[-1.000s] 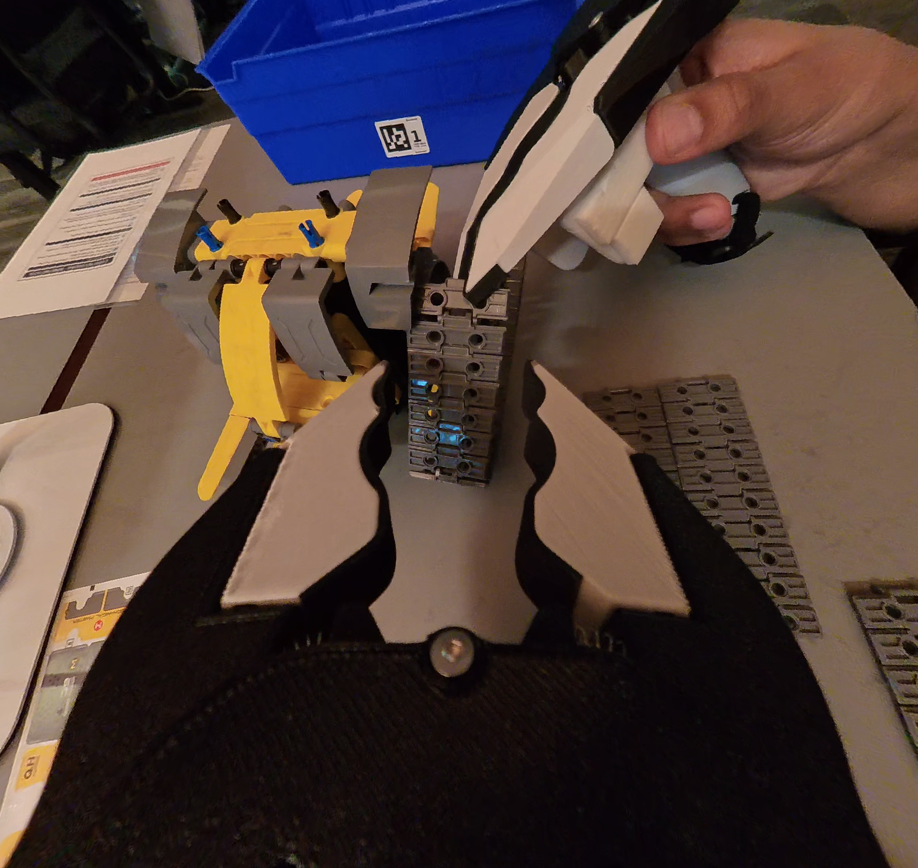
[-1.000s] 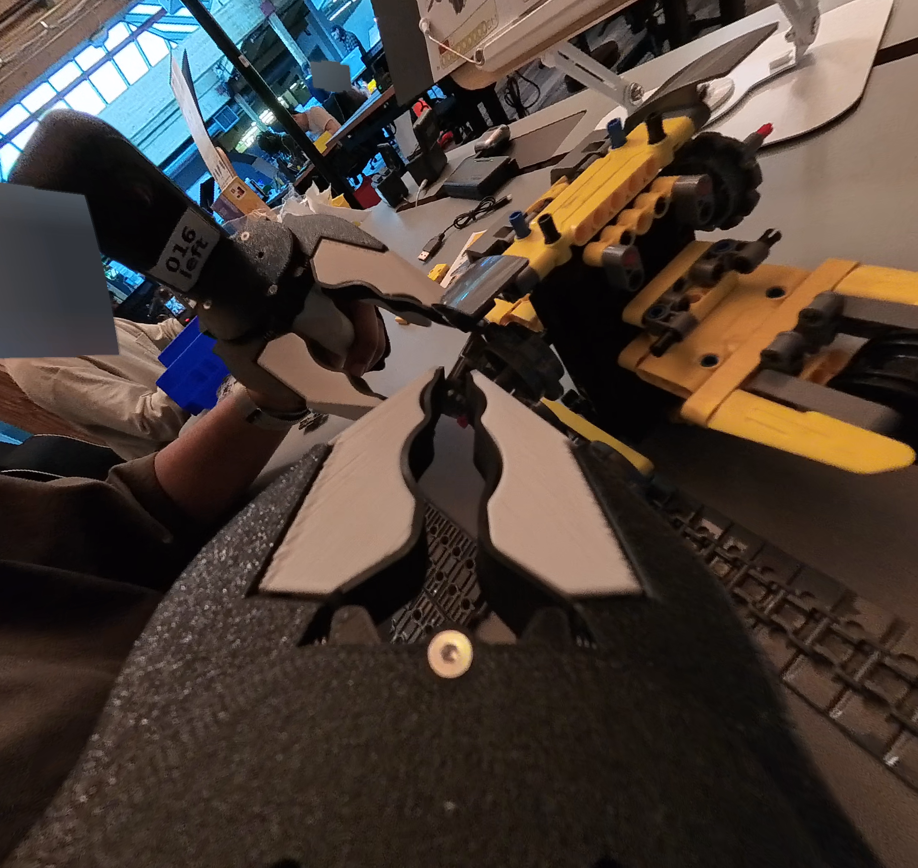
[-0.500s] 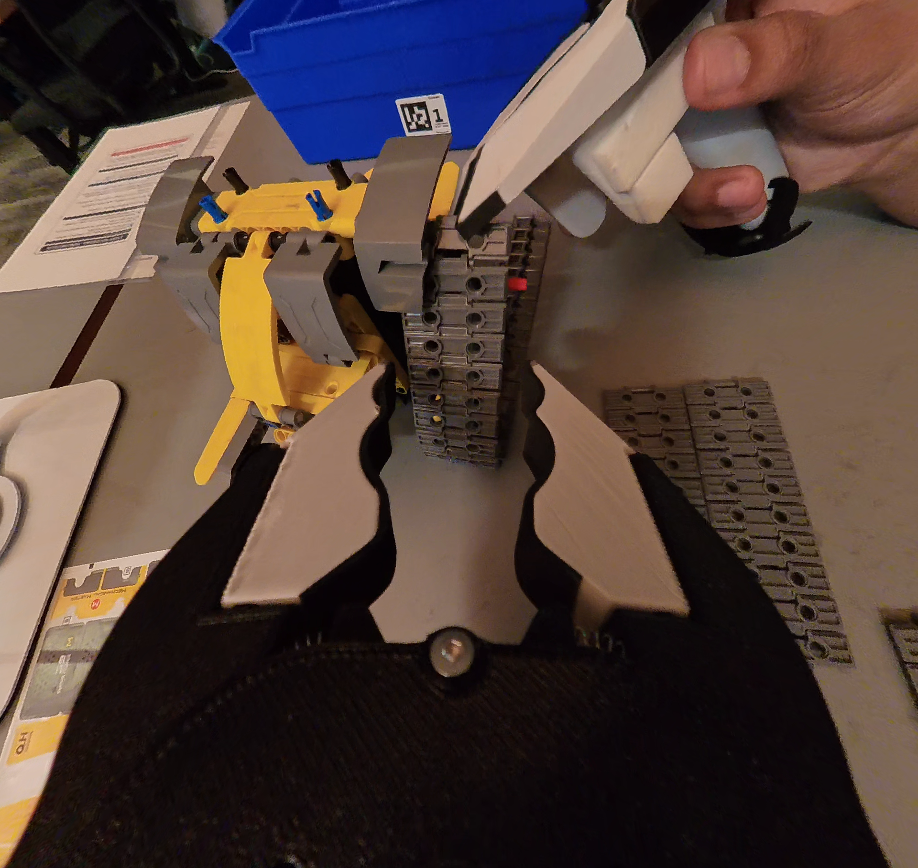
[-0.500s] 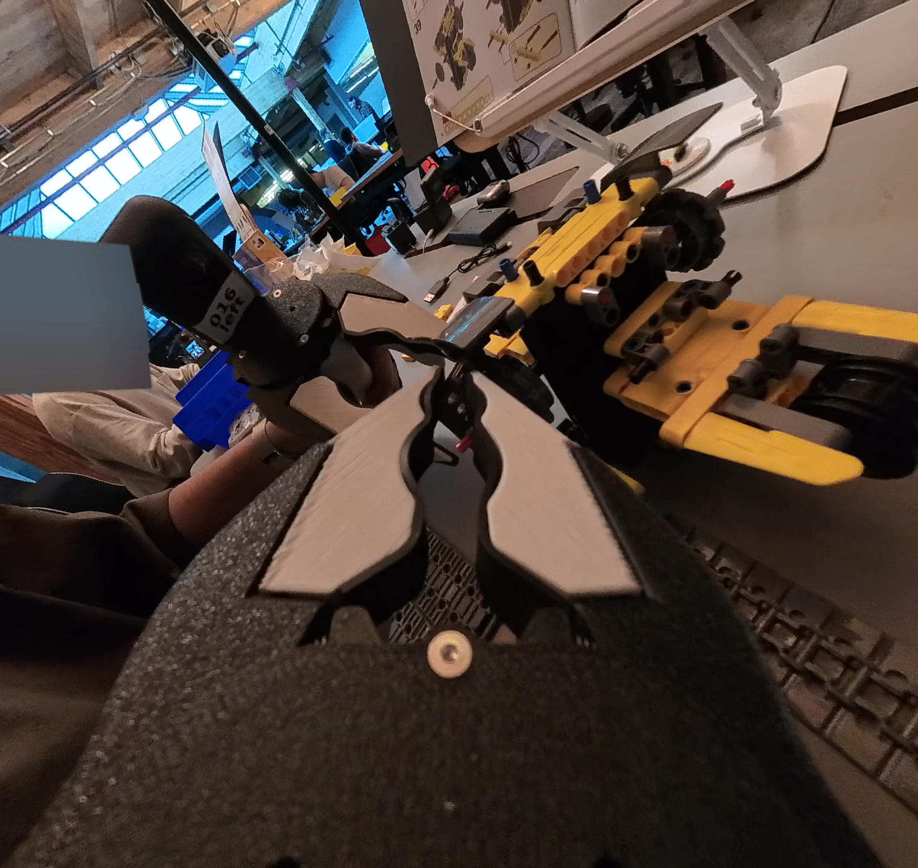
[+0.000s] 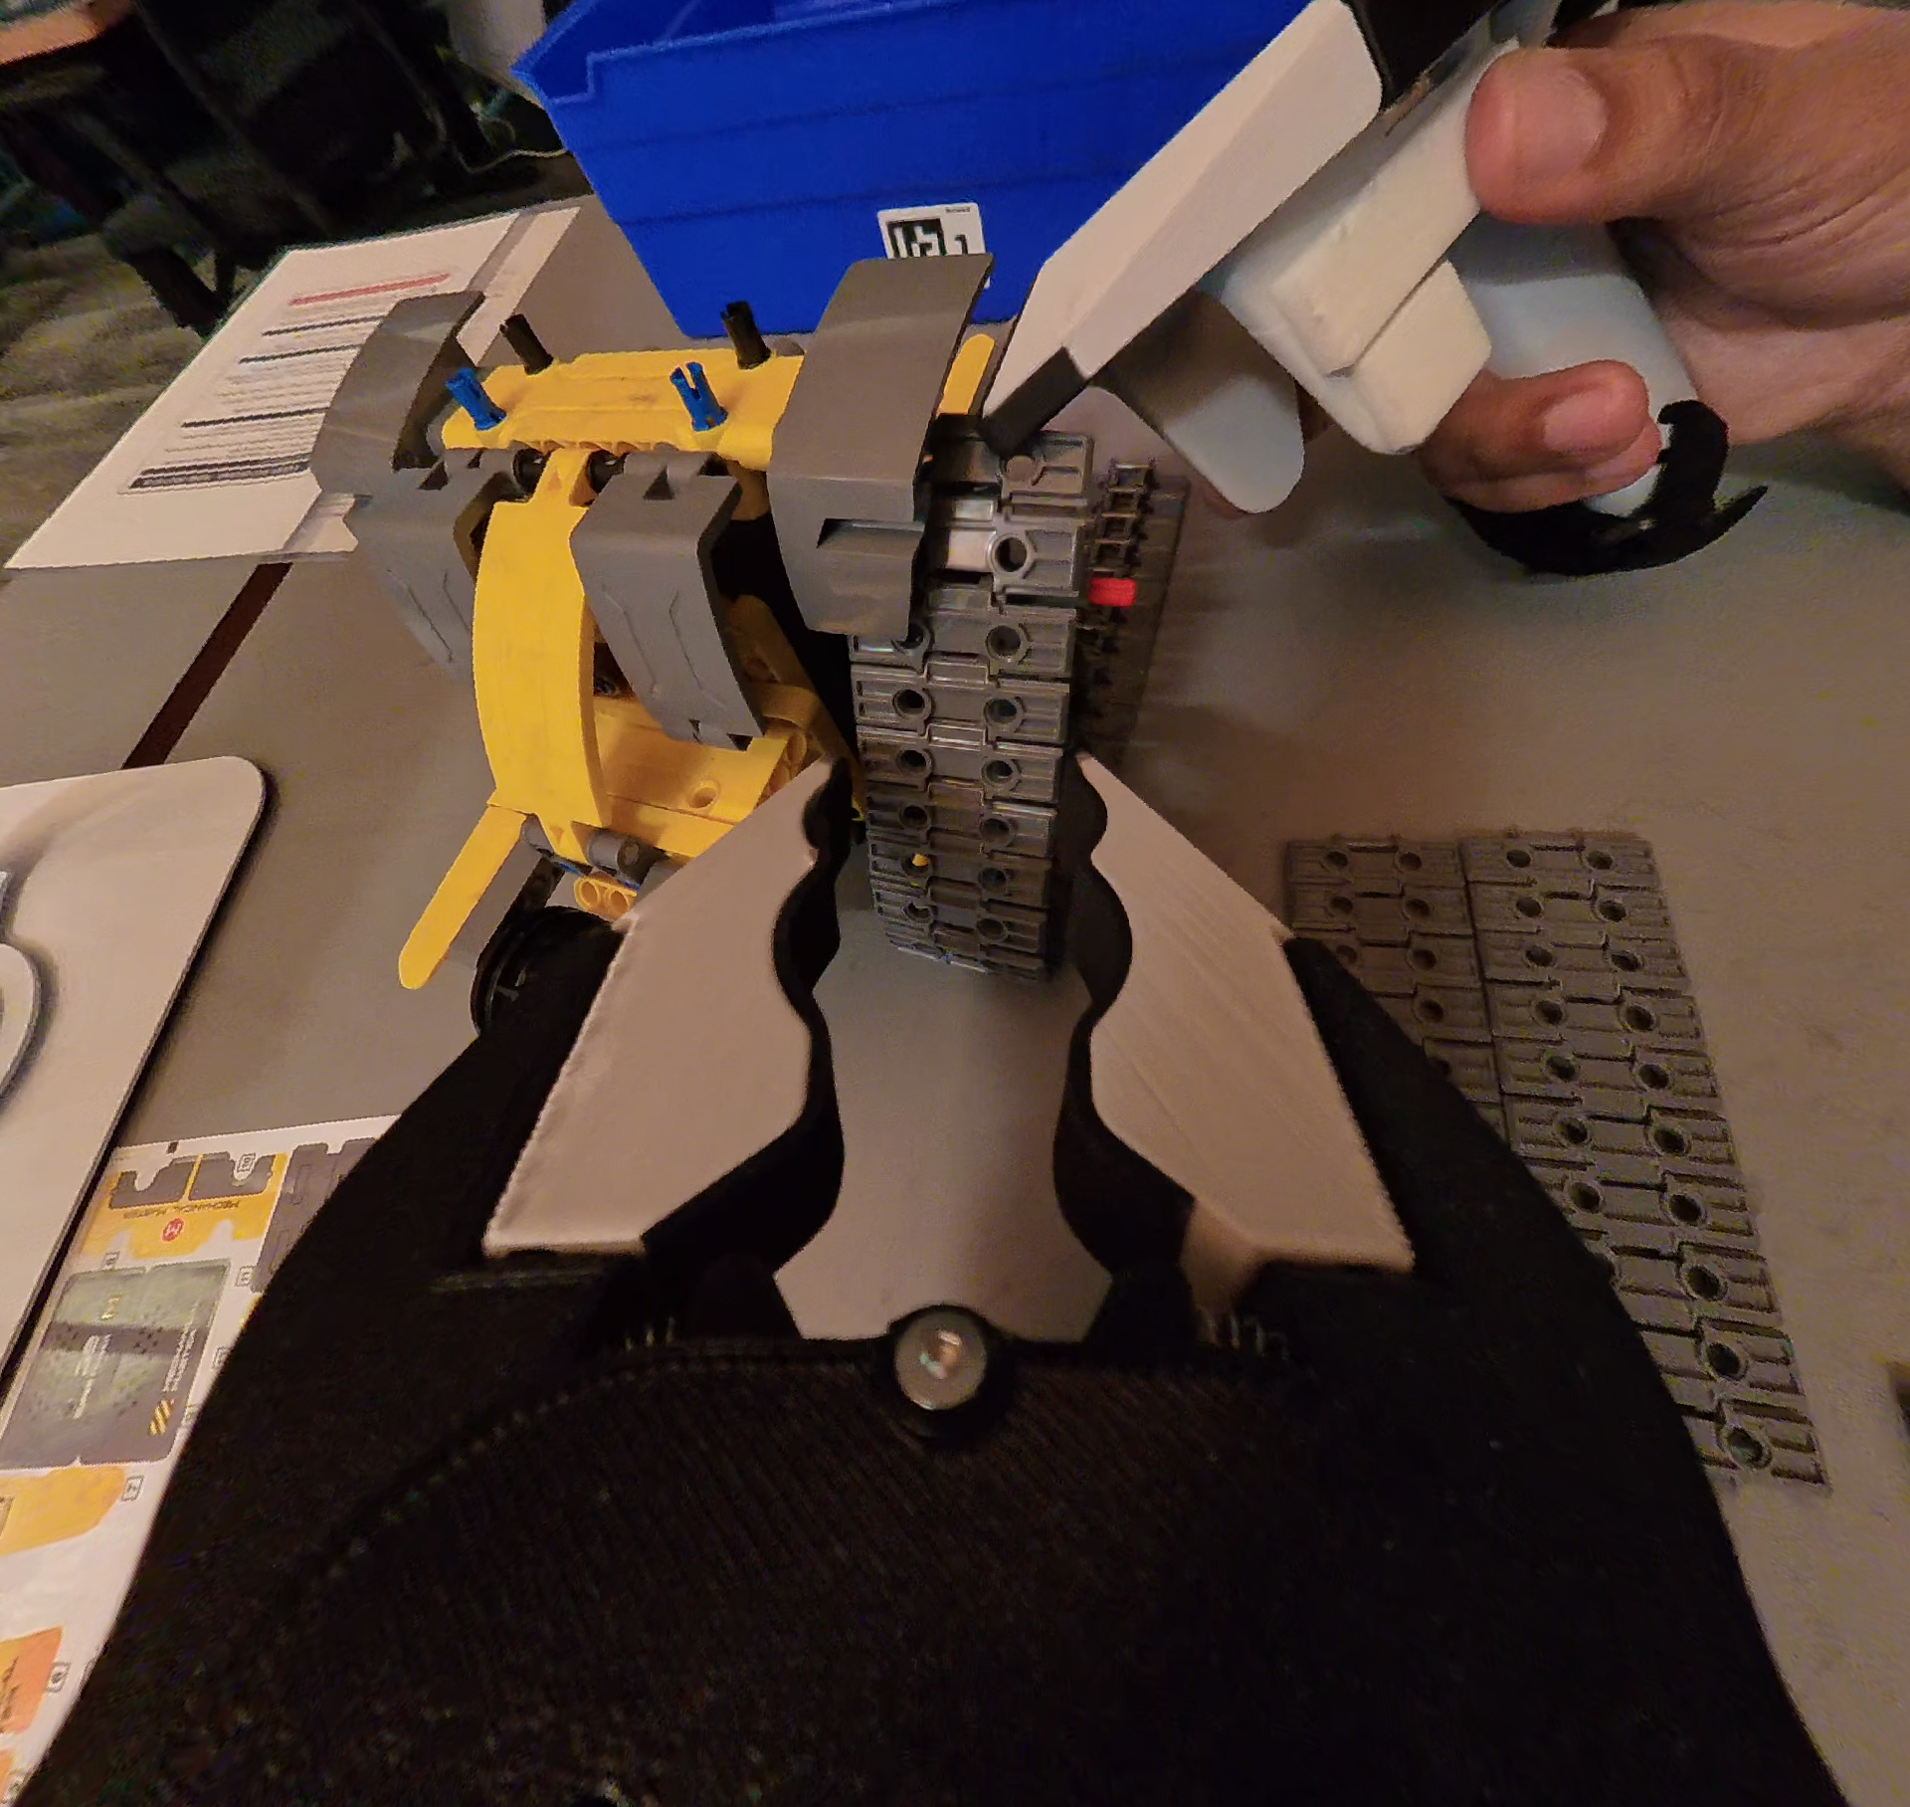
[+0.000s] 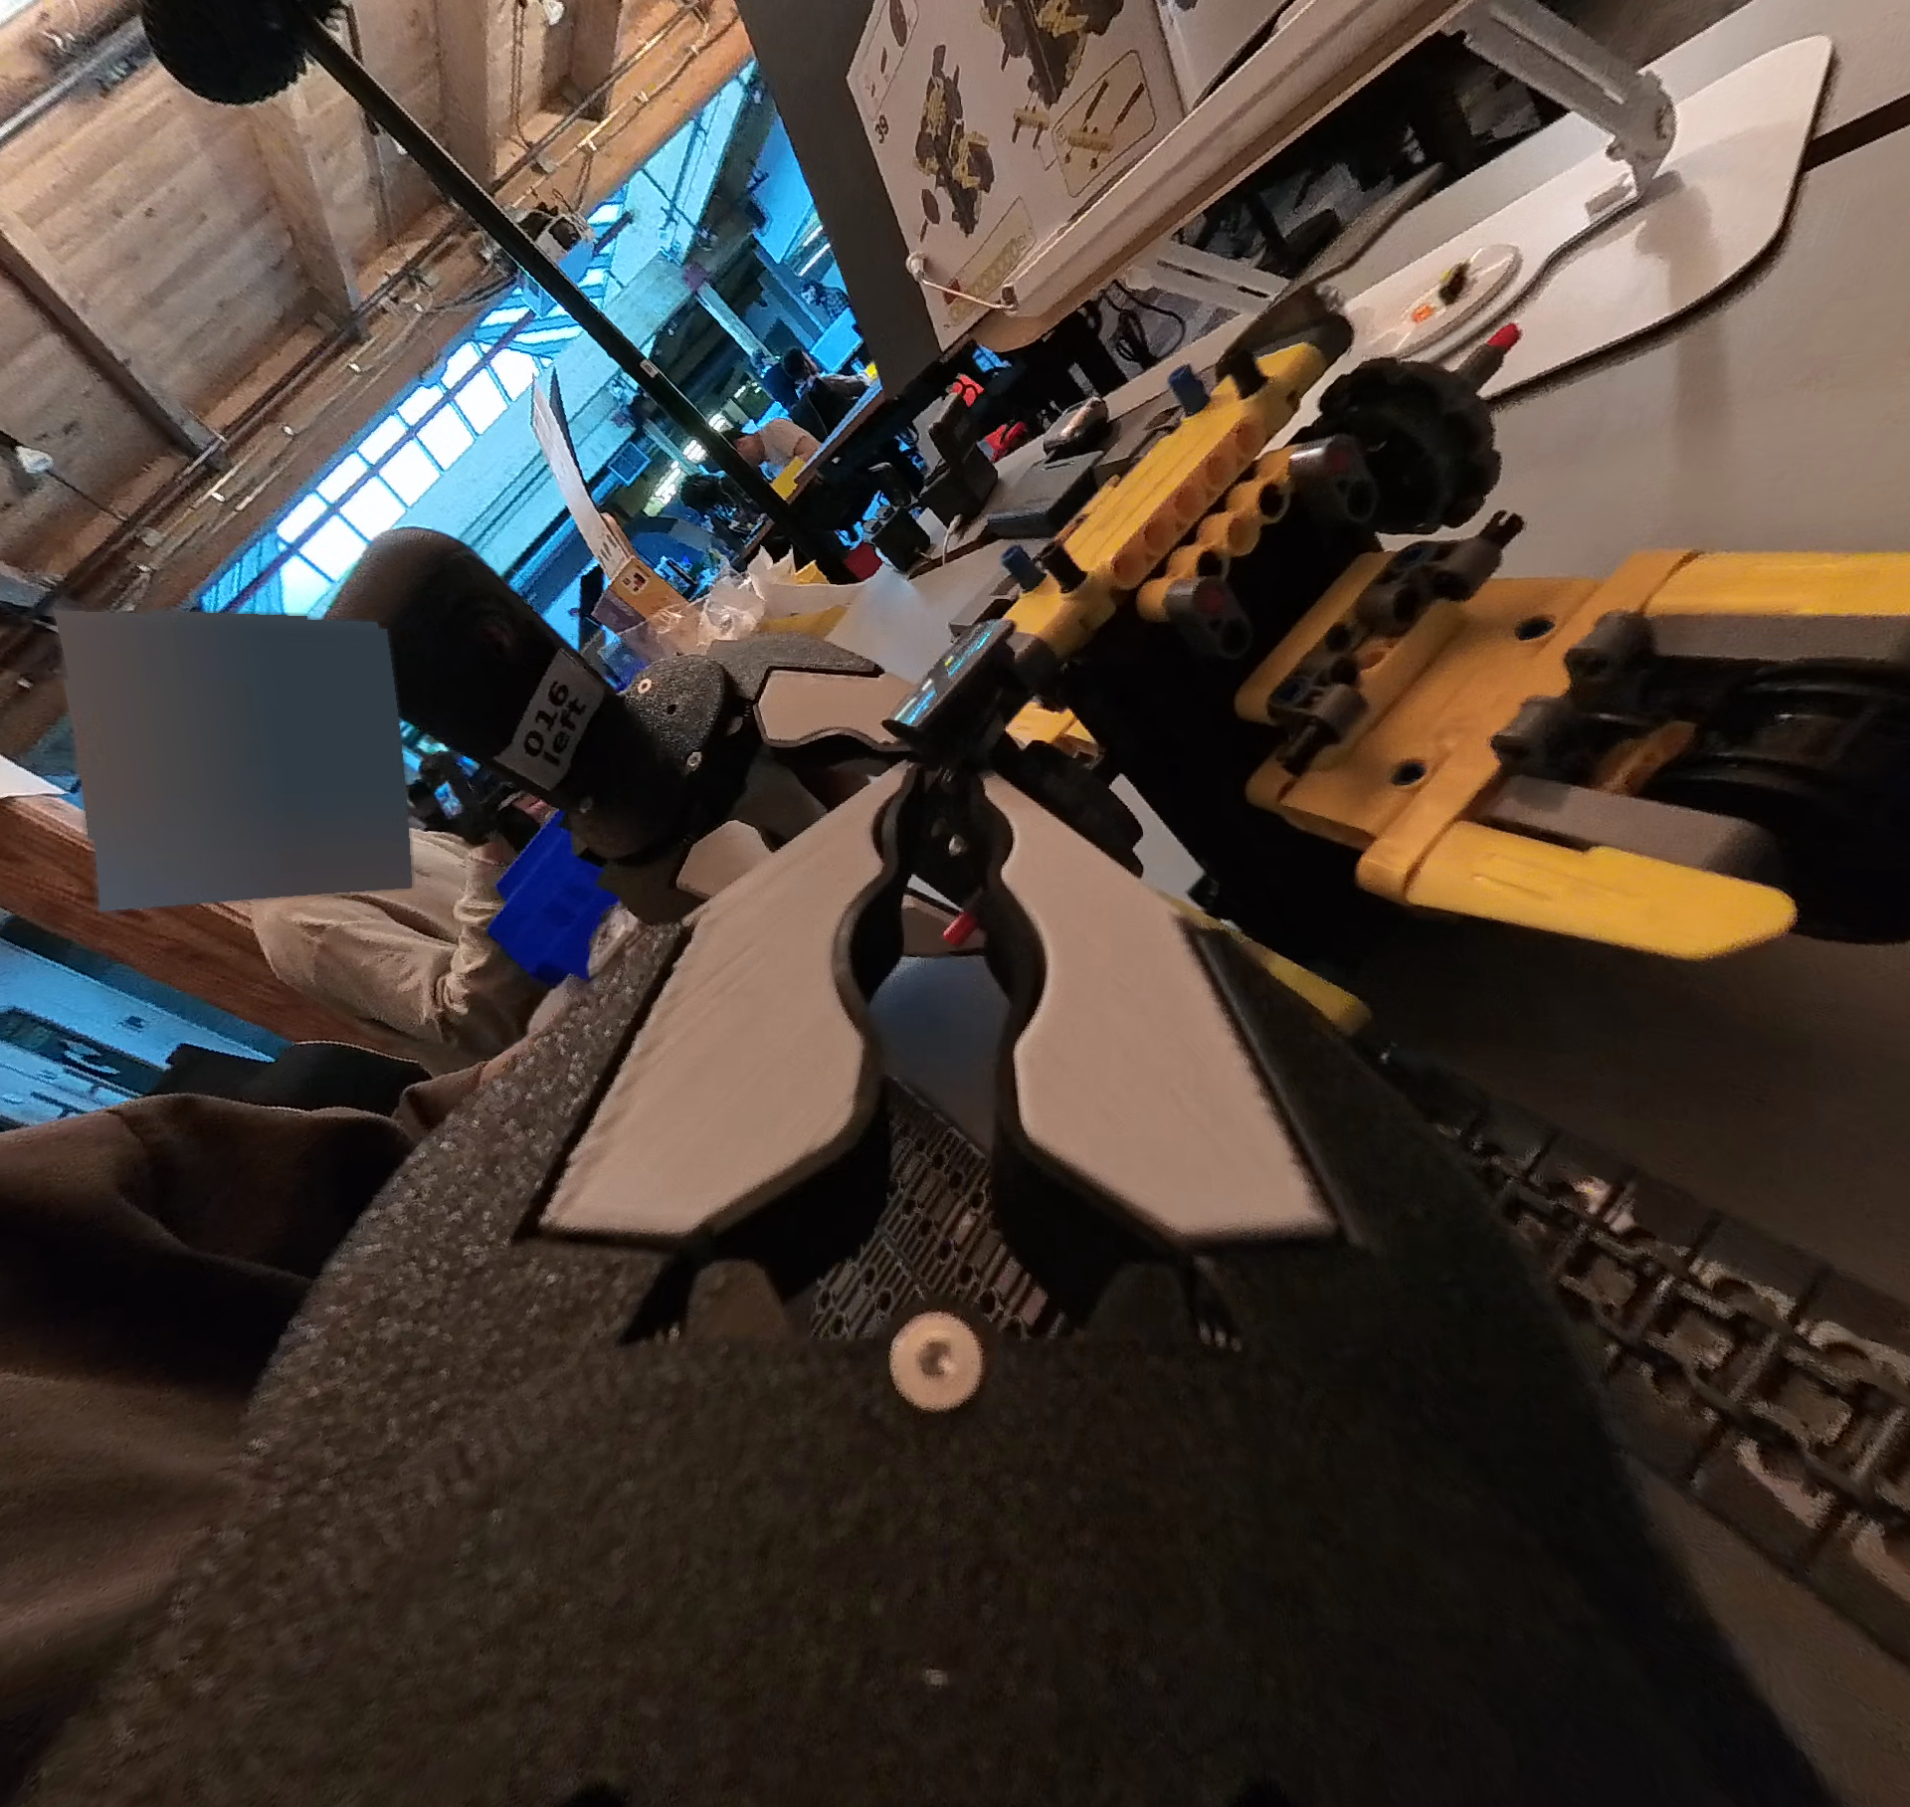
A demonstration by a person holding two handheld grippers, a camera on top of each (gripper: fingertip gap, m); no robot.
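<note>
A yellow and grey brick vehicle (image 5: 620,620) stands on the grey table. A grey track belt (image 5: 961,724) runs up its right side, beside a grey mudguard (image 5: 879,434). My left gripper (image 5: 956,770) straddles the belt's lower end, jaws closed in against its sides. My right gripper (image 5: 1018,419), held by a hand (image 5: 1705,207), pinches the belt's top end by the mudguard. In the right wrist view its fingertips (image 6: 946,786) are nearly together on a dark link. A red pin (image 6: 959,925) shows just below, and also in the left wrist view (image 5: 1111,591). The vehicle (image 6: 1447,724) lies beyond.
A blue bin (image 5: 930,52) stands behind the vehicle. Two loose track strips (image 5: 1550,1085) lie flat to the right. A paper sheet (image 5: 310,362), a white stand base (image 5: 103,930) and a printed sheet (image 5: 155,1292) lie left. A booklet on a stand (image 6: 1034,83) rises behind. The left gripper's tips are roughly 5 cm from the right gripper's.
My right gripper has drawn the belt's top end up and back to the mudguard, so the belt stretches longer. The red pin came into view. My left jaws have narrowed onto the belt.
</note>
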